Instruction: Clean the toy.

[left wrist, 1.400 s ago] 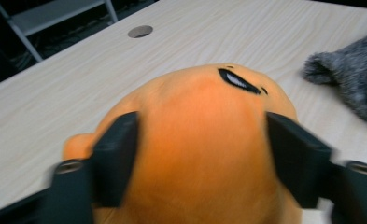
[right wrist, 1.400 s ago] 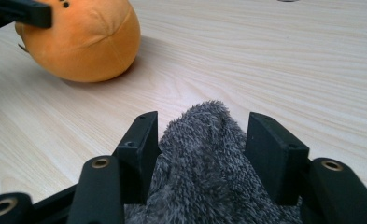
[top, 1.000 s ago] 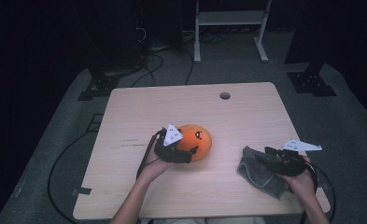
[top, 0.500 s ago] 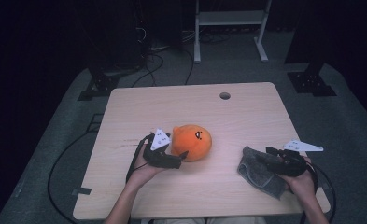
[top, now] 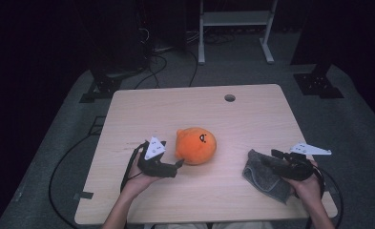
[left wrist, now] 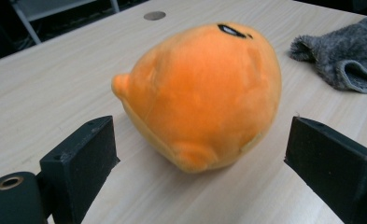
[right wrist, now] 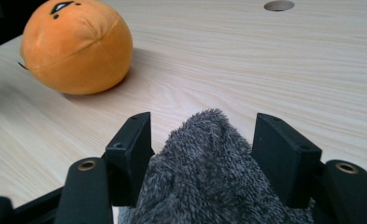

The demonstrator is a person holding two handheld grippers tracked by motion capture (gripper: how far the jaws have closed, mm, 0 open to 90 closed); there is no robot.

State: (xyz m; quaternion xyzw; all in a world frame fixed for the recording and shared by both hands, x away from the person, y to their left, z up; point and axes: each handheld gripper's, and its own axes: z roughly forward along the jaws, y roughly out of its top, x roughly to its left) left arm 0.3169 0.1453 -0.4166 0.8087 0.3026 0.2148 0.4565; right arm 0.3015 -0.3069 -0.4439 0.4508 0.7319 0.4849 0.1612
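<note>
Left gripper [top: 176, 164] sits wide open, jaws having just spread, clear of the orange plush toy [top: 196, 145] resting mid-table [top: 252, 114] right in front. Over right, the right gripper [top: 271, 160] straddles the grey cloth [top: 264, 176], its jaws parted too.

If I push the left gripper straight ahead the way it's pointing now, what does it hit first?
The orange plush. It sits right in front of the left gripper, centred between the open jaws with gaps on both sides. The grey cloth lies farther back and off to one side, probably out of that line.
</note>
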